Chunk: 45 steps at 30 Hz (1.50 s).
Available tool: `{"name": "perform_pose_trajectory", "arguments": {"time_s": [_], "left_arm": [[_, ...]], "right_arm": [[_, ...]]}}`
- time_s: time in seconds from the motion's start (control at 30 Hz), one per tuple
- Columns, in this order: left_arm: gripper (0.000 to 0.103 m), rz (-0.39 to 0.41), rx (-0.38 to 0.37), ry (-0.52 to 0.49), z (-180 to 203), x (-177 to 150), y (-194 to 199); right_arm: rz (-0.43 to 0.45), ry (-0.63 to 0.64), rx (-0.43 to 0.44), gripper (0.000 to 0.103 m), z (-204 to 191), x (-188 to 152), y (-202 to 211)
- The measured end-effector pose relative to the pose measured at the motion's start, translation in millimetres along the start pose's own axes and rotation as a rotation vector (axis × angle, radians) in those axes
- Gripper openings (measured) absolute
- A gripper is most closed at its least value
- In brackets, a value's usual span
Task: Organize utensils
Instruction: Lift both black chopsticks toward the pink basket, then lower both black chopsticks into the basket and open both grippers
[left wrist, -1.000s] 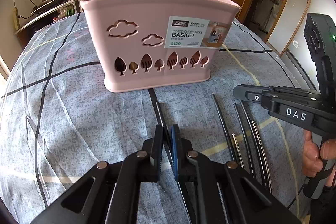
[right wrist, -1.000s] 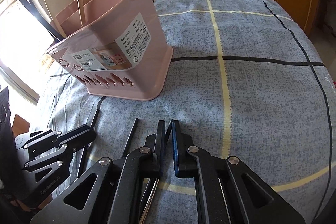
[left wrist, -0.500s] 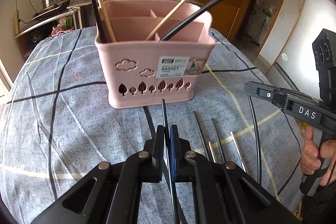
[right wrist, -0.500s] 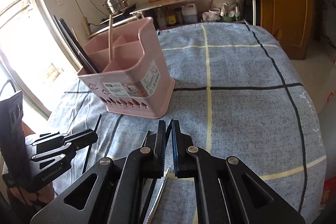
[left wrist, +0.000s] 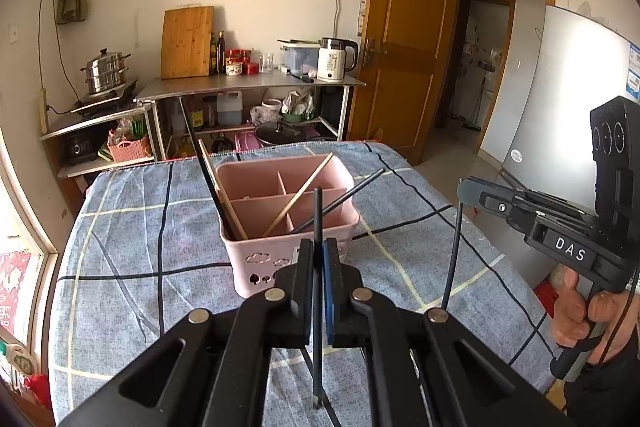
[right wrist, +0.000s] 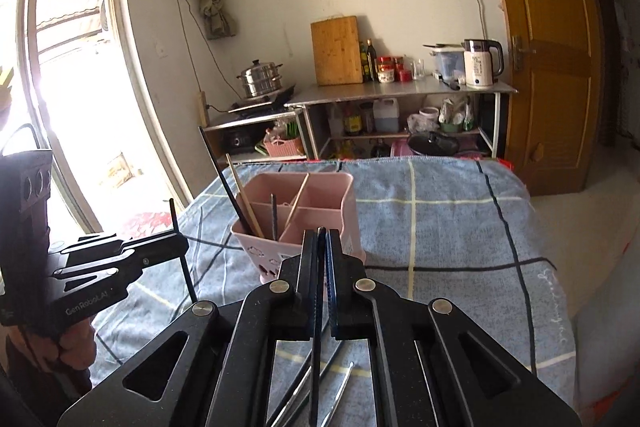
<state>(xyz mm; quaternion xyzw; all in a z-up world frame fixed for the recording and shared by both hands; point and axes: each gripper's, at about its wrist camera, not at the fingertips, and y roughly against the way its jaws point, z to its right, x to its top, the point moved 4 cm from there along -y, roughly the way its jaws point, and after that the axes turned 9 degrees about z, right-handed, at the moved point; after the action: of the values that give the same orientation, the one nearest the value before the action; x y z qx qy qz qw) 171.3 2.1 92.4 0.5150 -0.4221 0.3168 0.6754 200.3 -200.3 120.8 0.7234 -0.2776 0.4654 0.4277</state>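
Pink basket (left wrist: 256,263): I see it mid-counter (left wrist: 120,247), chopsticks leaning inside.
Left gripper (left wrist: 318,259): clenched on a black chopstick (left wrist: 317,219), held upright.
Right gripper (right wrist: 320,247): clamps another black chopstick (right wrist: 318,327).
Steel chopsticks (right wrist: 340,397): lying near the counter's front edge.

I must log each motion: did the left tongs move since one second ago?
Yes. The left tongs rose and drew back from the pink basket, lifting a black chopstick; the basket now sits lower and smaller in view.

"DAS" on right gripper (left wrist: 468,191) body; "GenRobot.AI" on left gripper (right wrist: 176,241) body.
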Motion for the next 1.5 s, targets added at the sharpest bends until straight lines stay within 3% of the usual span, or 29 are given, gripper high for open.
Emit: {"name": "perform_pose_trajectory", "arguments": {"time_s": [0.17,0.97,1.5], "left_arm": [[0.005,0.029,-0.005,-0.008,1.1,8.3,8.7],[0.005,0.022,-0.011,-0.033,4.4,17.3,17.3],[0.005,0.104,0.001,0.001,-25.4,89.5,25.8]], "right_arm": [[0.049,0.043,-0.004,0.004,-9.9,10.5,15.3],[0.085,0.136,0.007,0.003,-21.8,24.2,31.1],[0.177,0.126,0.09,0.003,-48.0,75.3,16.5]]}}
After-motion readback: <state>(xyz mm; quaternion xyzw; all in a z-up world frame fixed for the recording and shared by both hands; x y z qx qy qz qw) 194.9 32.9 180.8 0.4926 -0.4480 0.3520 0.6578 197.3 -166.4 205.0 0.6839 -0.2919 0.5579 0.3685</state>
